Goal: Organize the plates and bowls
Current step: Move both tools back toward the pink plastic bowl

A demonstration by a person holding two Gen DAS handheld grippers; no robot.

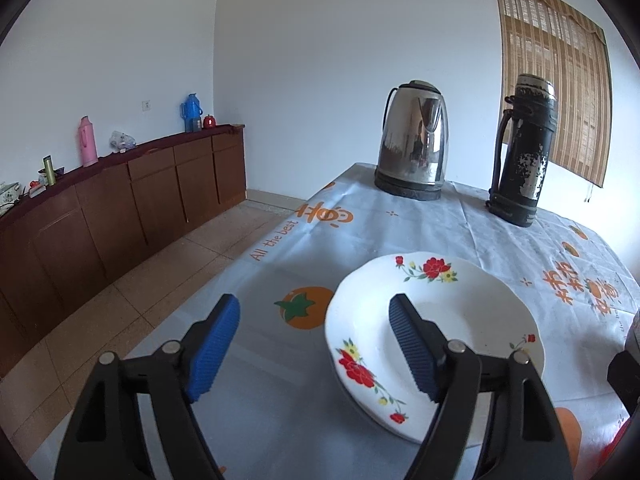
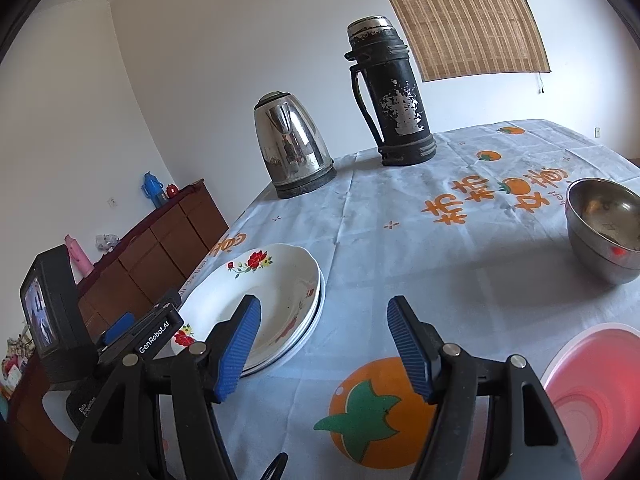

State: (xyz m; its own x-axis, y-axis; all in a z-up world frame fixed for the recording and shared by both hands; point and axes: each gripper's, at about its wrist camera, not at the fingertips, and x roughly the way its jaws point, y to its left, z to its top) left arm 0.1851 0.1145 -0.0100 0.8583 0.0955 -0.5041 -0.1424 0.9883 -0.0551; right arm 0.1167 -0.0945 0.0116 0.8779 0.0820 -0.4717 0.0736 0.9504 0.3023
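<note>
Plates (image 2: 276, 300), floral and stacked, lay on the tablecloth (image 2: 400, 248) under the left gripper (image 1: 316, 344), whose jaws gaped wide and empty, one pad hovering over the rim. Right of them the right gripper (image 2: 324, 344) stood equally wide, holding nothing. Beyond its right jaw sat a steel bowl (image 2: 606, 228); farther ahead, a kettle (image 2: 292, 148) and a black flask (image 2: 394, 96).

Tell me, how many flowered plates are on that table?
3, as far as the edges show: the flowered plates sit in one stack near the table's left edge, in front of the kettle. More could hide underneath.
</note>
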